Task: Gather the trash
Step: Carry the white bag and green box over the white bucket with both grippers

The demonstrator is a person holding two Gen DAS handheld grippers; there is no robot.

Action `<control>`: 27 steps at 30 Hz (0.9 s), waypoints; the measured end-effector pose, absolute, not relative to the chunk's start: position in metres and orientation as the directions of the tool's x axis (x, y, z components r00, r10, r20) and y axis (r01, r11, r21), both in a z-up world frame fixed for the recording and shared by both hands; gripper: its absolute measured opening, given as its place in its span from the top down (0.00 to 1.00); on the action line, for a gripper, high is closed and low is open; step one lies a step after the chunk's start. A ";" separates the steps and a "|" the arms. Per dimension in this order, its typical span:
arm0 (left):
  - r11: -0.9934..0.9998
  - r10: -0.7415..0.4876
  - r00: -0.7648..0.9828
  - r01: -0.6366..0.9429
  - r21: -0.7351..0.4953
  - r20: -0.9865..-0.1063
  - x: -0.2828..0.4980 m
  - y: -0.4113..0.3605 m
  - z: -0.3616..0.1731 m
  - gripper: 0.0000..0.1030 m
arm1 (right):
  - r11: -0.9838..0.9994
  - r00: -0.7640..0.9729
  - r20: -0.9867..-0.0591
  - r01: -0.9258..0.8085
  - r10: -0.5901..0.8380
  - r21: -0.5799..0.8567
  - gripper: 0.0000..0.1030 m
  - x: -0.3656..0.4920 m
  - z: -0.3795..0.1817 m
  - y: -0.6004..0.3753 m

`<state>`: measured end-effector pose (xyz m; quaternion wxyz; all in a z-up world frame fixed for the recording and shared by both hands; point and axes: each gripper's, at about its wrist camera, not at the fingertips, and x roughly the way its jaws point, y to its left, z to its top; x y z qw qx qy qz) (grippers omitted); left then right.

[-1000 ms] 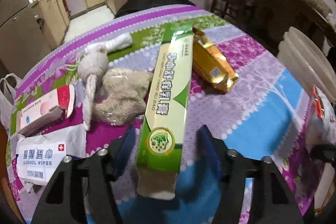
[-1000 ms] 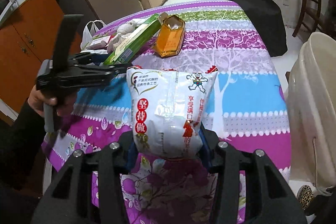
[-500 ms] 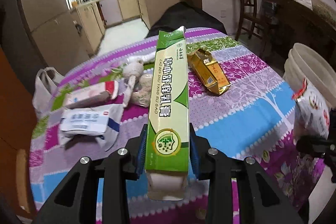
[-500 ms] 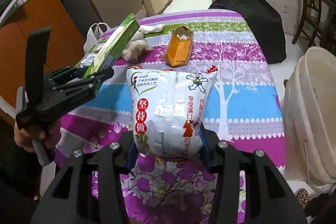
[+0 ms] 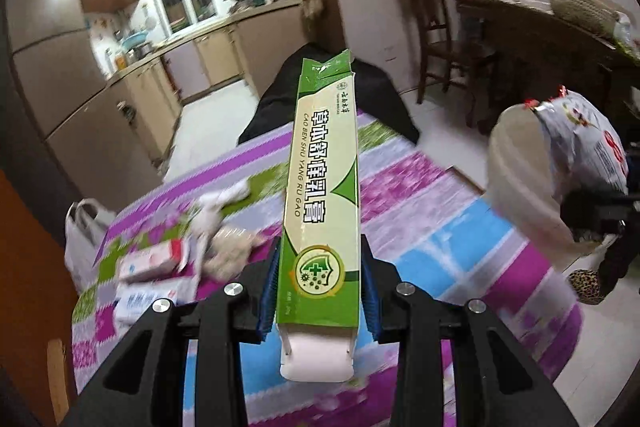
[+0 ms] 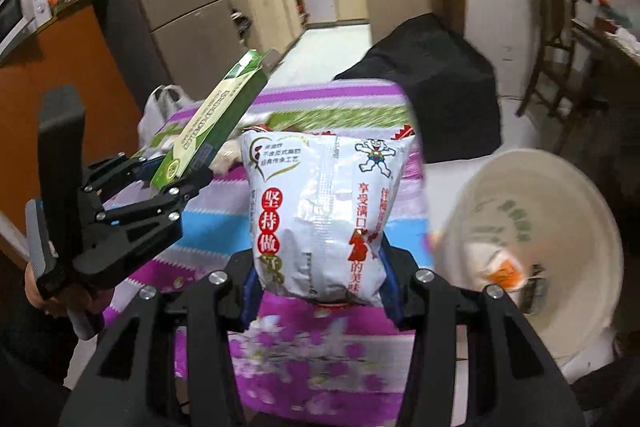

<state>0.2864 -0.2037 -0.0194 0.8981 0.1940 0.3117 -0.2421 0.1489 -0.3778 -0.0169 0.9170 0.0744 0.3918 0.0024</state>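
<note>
My left gripper is shut on a long green ointment box, which it holds up above the table; from the right wrist view the same box slants up out of the left gripper. The right gripper is shut on a silver snack bag with red print, lifted over the table's near edge. In the left wrist view that snack bag hangs at the right, above a cream plastic bucket. Inside the bucket lies some rubbish with an orange label.
A striped purple, blue and green tablecloth carries a red-and-white box, a wipes pack and crumpled tissue. A white plastic bag hangs at the far left. A black-covered shape and chairs stand behind.
The left gripper closed on the green box and lifted it off the table. Both grippers rose. The right one swung right, bringing the bucket's opening into its view.
</note>
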 end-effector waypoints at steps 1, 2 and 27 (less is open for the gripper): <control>0.797 -0.329 0.683 0.571 0.195 -0.652 0.286 -0.211 -0.016 0.65 | 0.988 0.694 -0.718 0.069 0.051 0.136 0.56 0.147 -0.015 -0.385; 0.787 -0.342 0.681 0.584 0.199 -0.647 0.283 -0.221 -0.013 0.65 | 0.987 0.693 -0.720 0.091 0.034 0.135 0.56 0.144 -0.011 -0.396; 0.562 -0.496 0.543 0.796 0.226 -0.678 0.250 -0.446 0.007 0.65 | 0.904 0.600 -0.772 0.420 -0.210 0.081 0.56 0.091 -0.008 -0.556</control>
